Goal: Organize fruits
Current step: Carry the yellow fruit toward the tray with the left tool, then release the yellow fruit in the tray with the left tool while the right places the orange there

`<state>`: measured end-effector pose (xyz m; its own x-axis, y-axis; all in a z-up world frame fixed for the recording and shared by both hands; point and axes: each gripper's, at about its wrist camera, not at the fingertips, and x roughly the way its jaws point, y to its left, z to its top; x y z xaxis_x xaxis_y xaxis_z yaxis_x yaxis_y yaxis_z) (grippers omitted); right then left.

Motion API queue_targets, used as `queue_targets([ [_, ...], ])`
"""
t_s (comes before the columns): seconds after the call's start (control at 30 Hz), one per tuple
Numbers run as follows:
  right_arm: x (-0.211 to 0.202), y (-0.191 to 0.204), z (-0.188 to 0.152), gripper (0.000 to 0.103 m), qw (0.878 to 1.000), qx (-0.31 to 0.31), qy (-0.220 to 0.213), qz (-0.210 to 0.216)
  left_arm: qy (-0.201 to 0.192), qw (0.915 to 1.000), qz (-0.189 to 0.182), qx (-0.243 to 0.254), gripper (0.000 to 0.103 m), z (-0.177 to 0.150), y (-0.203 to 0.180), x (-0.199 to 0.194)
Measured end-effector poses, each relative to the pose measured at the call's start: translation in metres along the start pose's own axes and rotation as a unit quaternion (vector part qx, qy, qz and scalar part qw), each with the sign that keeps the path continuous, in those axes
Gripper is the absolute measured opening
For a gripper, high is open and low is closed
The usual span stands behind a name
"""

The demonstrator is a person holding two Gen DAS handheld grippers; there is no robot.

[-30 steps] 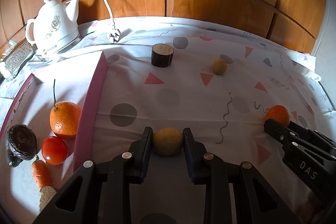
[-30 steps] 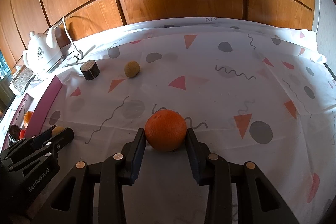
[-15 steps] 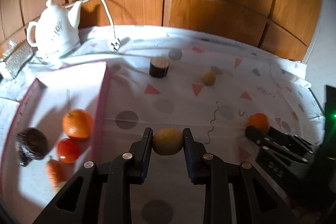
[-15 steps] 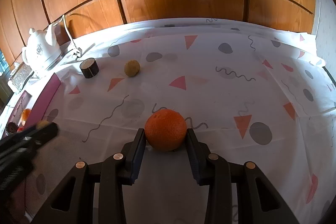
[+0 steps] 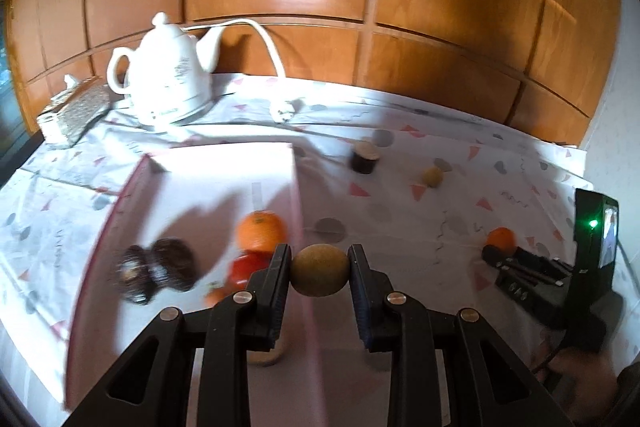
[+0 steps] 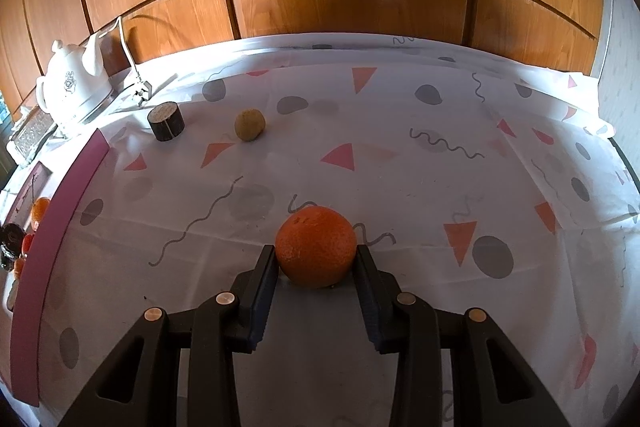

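Your left tool (image 5: 319,269) is clamped on a yellow-brown fruit (image 5: 319,269), lifted over the right edge of the pink-rimmed tray (image 5: 294,187), where an orange (image 5: 261,229), a tomato (image 5: 246,267) and dark round things (image 5: 160,269) lie blurred at its 10 o'clock. Your right tool (image 6: 316,257) has both fingers against a second orange (image 6: 316,246) that sits on the table (image 6: 400,167). A small yellow fruit (image 6: 249,124) and a dark wood block (image 6: 165,120) rest at its 11 o'clock, near the white kettle (image 6: 74,87).
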<state>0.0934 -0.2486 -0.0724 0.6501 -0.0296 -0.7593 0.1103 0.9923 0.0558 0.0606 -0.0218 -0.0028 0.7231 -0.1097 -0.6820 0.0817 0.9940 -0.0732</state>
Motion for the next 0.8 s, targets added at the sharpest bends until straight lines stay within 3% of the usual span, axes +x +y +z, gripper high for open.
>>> queue_targets([
  [0.4,0.002,0.005,0.001,0.039,1.000,-0.014,0.006,-0.015,-0.014,0.9971,0.055,-0.051,0.029,-0.018,0.073,-0.022],
  [0.8,-0.001,0.012,0.002,0.038,0.999,-0.032,0.008,-0.033,0.009,0.9937,0.080,-0.079,0.029,-0.036,0.102,-0.009],
])
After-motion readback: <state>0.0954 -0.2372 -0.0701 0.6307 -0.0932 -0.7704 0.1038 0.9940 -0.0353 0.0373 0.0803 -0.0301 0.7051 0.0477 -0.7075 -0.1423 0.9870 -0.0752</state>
